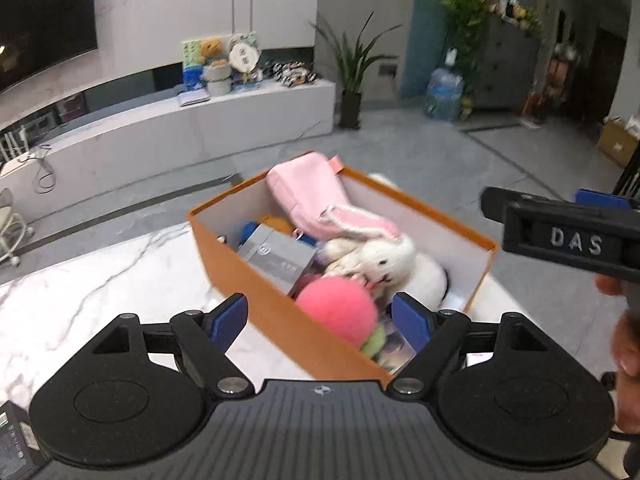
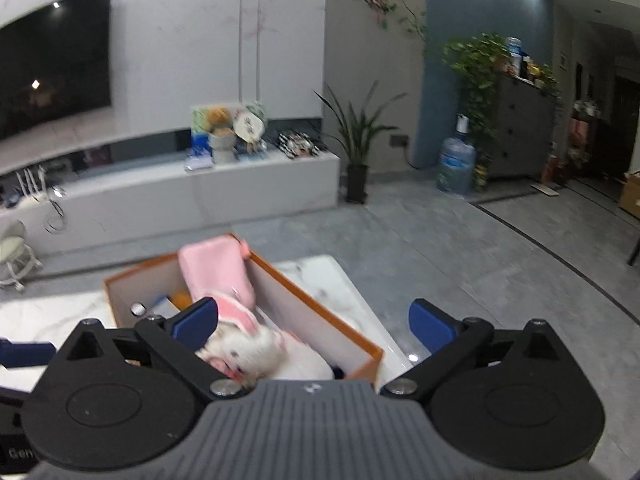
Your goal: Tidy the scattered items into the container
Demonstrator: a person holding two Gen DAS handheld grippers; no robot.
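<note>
An orange cardboard box [image 1: 256, 292] stands on the white marble table [image 1: 100, 280]. It holds a pink pouch [image 1: 304, 196], a white plush rabbit [image 1: 384, 256] with pink ears, a pink ball [image 1: 338, 312], a grey box [image 1: 276, 260] and other small items. My left gripper [image 1: 320, 320] is open and empty, just above the box's near wall by the ball. My right gripper [image 2: 316, 324] is open and empty above the box [image 2: 312, 312], over the rabbit [image 2: 244, 348]; it also shows in the left wrist view [image 1: 560, 232]. The pouch [image 2: 216, 272] leans at the far end.
A dark device [image 1: 16, 440] lies at the table's near left corner. Beyond the table are grey floor, a white TV bench [image 1: 180, 132] with toys, a potted plant [image 1: 352, 80], a water jug [image 1: 444, 92] and a small stool [image 1: 8, 220] at left.
</note>
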